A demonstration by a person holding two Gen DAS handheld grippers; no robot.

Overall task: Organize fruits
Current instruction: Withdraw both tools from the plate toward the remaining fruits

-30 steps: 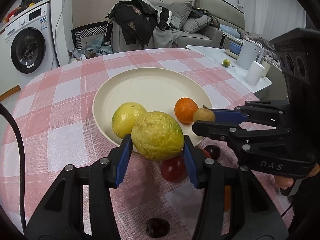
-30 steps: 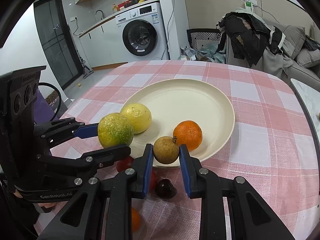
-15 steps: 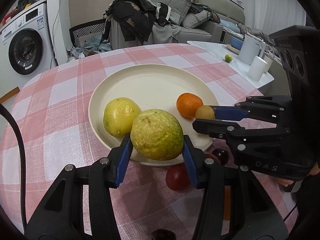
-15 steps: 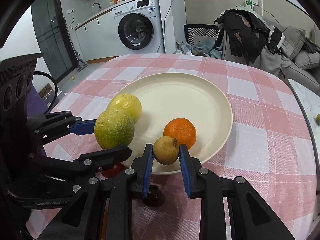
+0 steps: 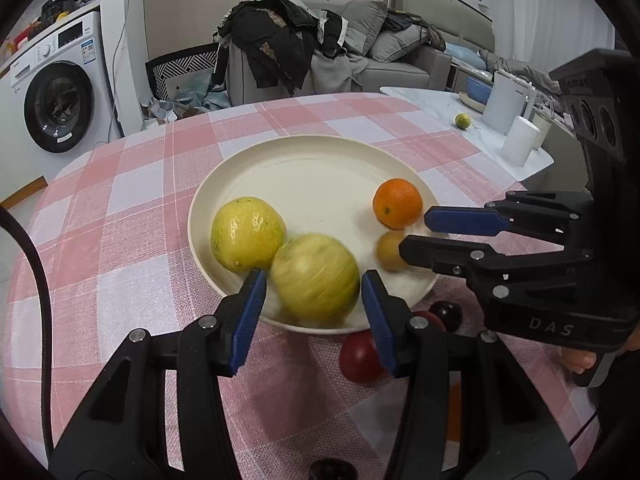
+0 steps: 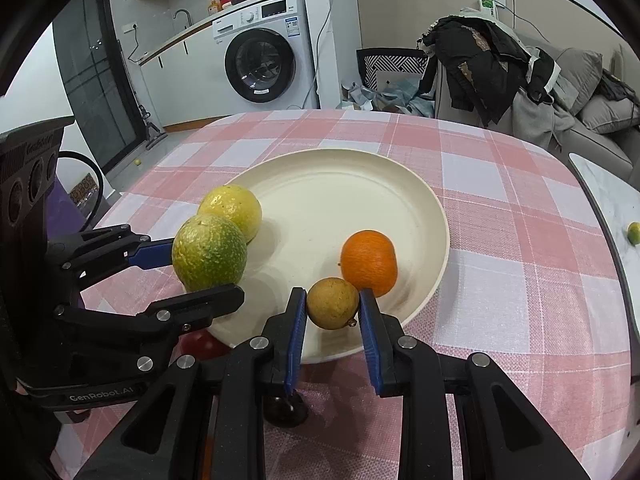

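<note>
sitting on the pink & white checked tabletop (image 6: 500, 208) is a big round cream plate (image 6: 340, 200). left hand-held gripper (image 5: 312, 280) has its blue pads on both sides of a big bumpy yellow-green round fruit (image 5: 316, 276), w/ small gaps showing at the pads, so it looks let go, not squeezed. that fruit looks blurry in the left view & sits at the plate's near edge, touching a smoother yellow round fruit (image 5: 247, 233) just behind it.

right hand-held gripper (image 6: 333, 312) is narrow & holds a small brownish-yellow round fruit (image 6: 332, 302) btw its blue pads, over the near rim of the plate. a bright orange round fruit (image 6: 369, 261) sits on the plate right behind it, touching or almost touching.

off the plate, on the cloth near the grippers, lie a red round fruit (image 5: 358, 356) & a dark purple small fruit (image 5: 447, 314). more dark fruit is lower down, partly hidden. a white washing machine (image 6: 264, 52) stands far back.
</note>
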